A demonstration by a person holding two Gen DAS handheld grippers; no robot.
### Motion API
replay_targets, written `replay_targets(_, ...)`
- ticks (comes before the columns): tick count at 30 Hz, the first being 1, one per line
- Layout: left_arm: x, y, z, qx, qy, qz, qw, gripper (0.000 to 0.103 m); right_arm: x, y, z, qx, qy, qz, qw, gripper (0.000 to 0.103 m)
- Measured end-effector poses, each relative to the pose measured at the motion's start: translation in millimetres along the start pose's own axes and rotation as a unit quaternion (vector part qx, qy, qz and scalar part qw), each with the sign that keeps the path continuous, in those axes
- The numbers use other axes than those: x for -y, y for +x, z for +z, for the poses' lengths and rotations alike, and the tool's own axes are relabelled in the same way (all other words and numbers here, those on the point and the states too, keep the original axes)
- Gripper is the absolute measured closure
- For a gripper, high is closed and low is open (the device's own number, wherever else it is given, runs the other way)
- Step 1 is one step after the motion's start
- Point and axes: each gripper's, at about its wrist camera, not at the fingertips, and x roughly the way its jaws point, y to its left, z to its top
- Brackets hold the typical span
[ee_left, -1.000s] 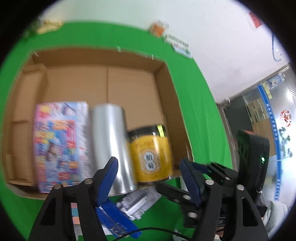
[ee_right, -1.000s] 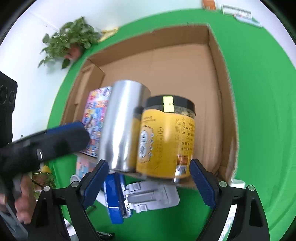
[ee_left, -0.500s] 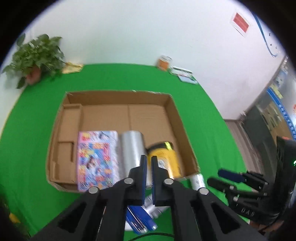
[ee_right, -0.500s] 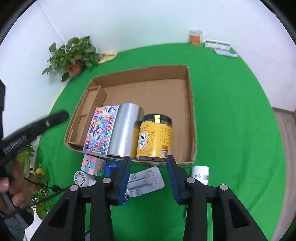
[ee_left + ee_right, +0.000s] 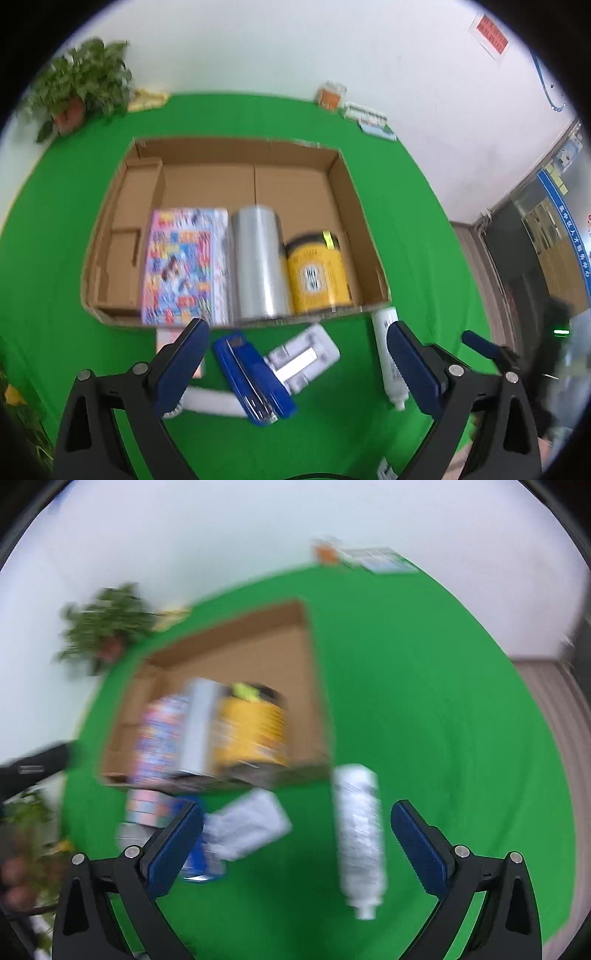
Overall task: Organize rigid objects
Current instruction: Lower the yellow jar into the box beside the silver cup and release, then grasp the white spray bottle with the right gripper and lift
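An open cardboard box [image 5: 347, 192] on the green table holds a colourful booklet [image 5: 184, 266], a silver cylinder [image 5: 258, 266] and a yellow jar [image 5: 317, 277]. In front of it lie a blue stapler [image 5: 255, 380], a white plastic holder [image 5: 303, 356], a white tube [image 5: 386, 354] and a white handle [image 5: 210, 402]. My left gripper [image 5: 299, 369] is open and empty above the stapler and holder. My right gripper [image 5: 295, 843] is open and empty, with the white tube [image 5: 360, 834] lying between its fingers. The right wrist view is blurred.
A pastel cube [image 5: 142, 808] sits by the box's near left corner. A potted plant [image 5: 77, 92] stands at the far left. An orange jar [image 5: 330, 96] and small boxes [image 5: 369, 118] line the far edge. The right gripper's finger [image 5: 484, 347] shows at the right.
Both grippers have opened wide from nearly shut. The right gripper has swung right and down toward the white tube. The left gripper has dropped closer to the items in front of the box.
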Motion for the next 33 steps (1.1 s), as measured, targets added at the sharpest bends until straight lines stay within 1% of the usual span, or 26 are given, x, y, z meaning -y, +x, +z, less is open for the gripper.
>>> replay_targets(1, -1.4, 4.1, -4.6, -0.014, -0.004, -0.005, 0.9999, 0.006, 11.2, 10.8, -7.1, -0.008, 0.006, -0.016, 1.0, 0.002)
replay_targets(2, -2.8, 8.0, -9.6, -0.027, -0.007, -0.009, 0.9996, 0.006, 24.1, 26.3, -16.8, -0.025, 0.005, -0.029, 0.999, 0.003)
replay_targets(4, -3.8, 13.5, -17.8, -0.044, -0.011, -0.013, 0.9989, 0.006, 36.0, 51.5, -33.0, -0.055, -0.016, -0.044, 0.997, 0.013)
replay_targets(5, -5.3, 17.8, -22.7, -0.055, -0.014, -0.016, 0.9983, 0.006, 39.7, 63.0, -43.5, -0.066, -0.034, -0.05, 0.996, 0.015)
replay_targets(6, -5.7, 19.9, -25.4, -0.061, -0.015, -0.017, 0.9979, 0.006, 40.8, 70.4, -53.6, -0.069, -0.047, -0.054, 0.995, 0.016)
replay_targets(7, -6.2, 22.0, -28.0, -0.068, -0.016, -0.017, 0.9974, 0.006, 42.0, 75.6, -59.8, -0.071, -0.055, -0.055, 0.994, 0.02)
replay_targets(8, -6.5, 24.8, -31.0, -0.074, -0.016, -0.019, 0.997, 0.006, 44.1, 80.1, -64.8, -0.071, -0.056, -0.051, 0.995, 0.023)
replay_targets(9, -6.1, 25.6, -32.1, -0.077, -0.015, -0.02, 0.9967, 0.006, 46.8, 86.0, -69.8, -0.074, -0.048, -0.039, 0.995, 0.029)
replay_targets(11, -4.1, 29.3, -34.5, -0.085, -0.013, -0.025, 0.996, 0.006, 48.9, 96.0, -75.1, -0.081, -0.04, -0.032, 0.995, 0.043)
replay_targets(12, -2.9, 30.6, -35.2, -0.088, -0.012, -0.027, 0.9957, 0.006, 49.0, 103.3, -78.8, -0.088, -0.042, -0.024, 0.995, 0.052)
replay_targets(13, -0.7, 33.2, -35.9, -0.092, -0.011, -0.031, 0.9952, 0.006, 46.6, 103.3, -80.7, -0.08, -0.053, -0.027, 0.995, 0.061)
replay_targets(14, 1.1, 35.6, -36.6, -0.096, -0.009, -0.034, 0.9948, 0.006, 42.9, 102.2, -82.2, -0.073, -0.067, -0.028, 0.995, 0.06)
replay_targets(15, 4.5, 39.0, -37.3, -0.102, -0.005, -0.04, 0.9939, 0.006, 39.9, 101.5, -85.2, -0.08, -0.08, -0.032, 0.993, 0.061)
replay_targets(18, 18.5, 50.0, -39.8, -0.123, 0.012, -0.064, 0.9903, 0.006, 42.8, 94.0, -99.8, -0.087, -0.083, -0.015, 0.993, 0.061)
replay_targets(20, 31.6, 60.2, -44.1, -0.142, 0.027, -0.084, 0.9859, 0.006, 47.6, 84.8, -118.5, -0.09, -0.086, -0.005, 0.992, 0.061)
replay_targets(23, 52.8, 79.8, -55.6, -0.177, 0.05, -0.111, 0.9767, 0.006, 51.7, 68.2, -148.8, -0.095, -0.101, -0.006, 0.99, 0.061)
replay_targets(25, 65.4, 95.4, -65.4, -0.2, 0.055, -0.132, 0.9694, 0.006, 56.4, 57.9, -168.1, -0.1, -0.105, -0.006, 0.989, 0.061)
replay_targets(26, 72.6, 106.8, -72.8, -0.217, 0.054, -0.147, 0.9636, 0.006, 58.7, 54.3, -174.2, -0.102, -0.103, -0.007, 0.989, 0.061)
replay_targets(27, 76.4, 114.5, -77.9, -0.228, 0.052, -0.155, 0.9597, 0.006, 61.3, 50.6, -180.6, -0.103, -0.1, -0.007, 0.99, 0.061)
replay_targets(28, 81.5, 123.9, -83.5, -0.242, 0.05, -0.161, 0.9555, 0.007, 64.0, 46.8, -187.6, -0.103, -0.096, -0.008, 0.99, 0.061)
replay_targets(29, 87.3, 137.3, -91.3, -0.26, 0.049, -0.164, 0.9503, 0.007, 69.2, 44.4, -186.3, -0.103, -0.091, -0.008, 0.99, 0.061)
replay_targets(33, 101.5, 170.3, -107.4, -0.299, 0.042, -0.175, 0.937, 0.007, 77.4, 35.3, -200.3, -0.097, -0.057, -0.004, 0.994, 0.06)
